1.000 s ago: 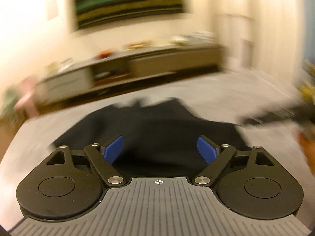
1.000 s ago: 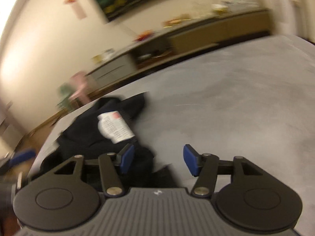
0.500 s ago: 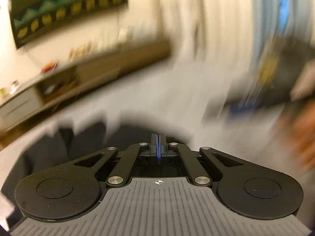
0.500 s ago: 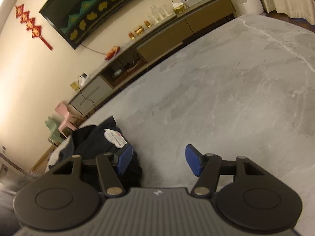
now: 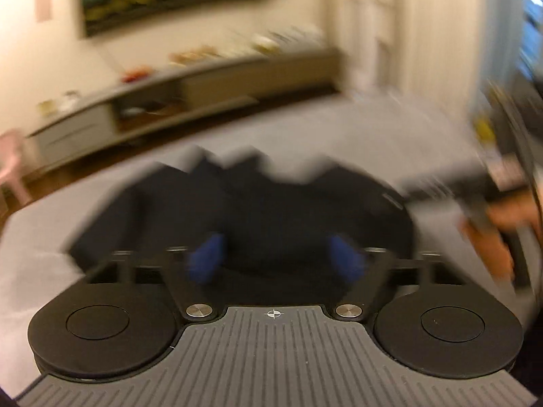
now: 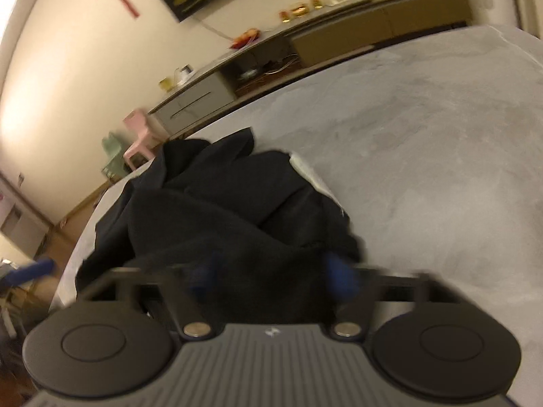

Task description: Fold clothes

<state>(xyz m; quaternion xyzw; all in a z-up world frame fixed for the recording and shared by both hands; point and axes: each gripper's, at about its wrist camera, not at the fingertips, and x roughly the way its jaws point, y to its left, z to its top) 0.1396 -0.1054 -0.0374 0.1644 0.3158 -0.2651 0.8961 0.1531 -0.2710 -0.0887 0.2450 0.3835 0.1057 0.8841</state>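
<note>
The crumpled black fabric garment (image 6: 217, 217) lies bunched near the left edge of the grey bed-like surface (image 6: 424, 142), unfolded. The left gripper (image 5: 276, 257) hangs over it, jaws opening, nothing pinched. The right gripper (image 6: 271, 271) is closing with cloth between its blue pads (image 6: 339, 276), likely to lift an edge and spread it.

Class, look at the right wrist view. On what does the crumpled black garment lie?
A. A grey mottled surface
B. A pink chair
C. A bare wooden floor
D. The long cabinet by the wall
A: the black garment sits bunched on the grey mottled surface, which spreads out to its right, while the pink chair and the long cabinet stand well behind it by the wall.
</note>
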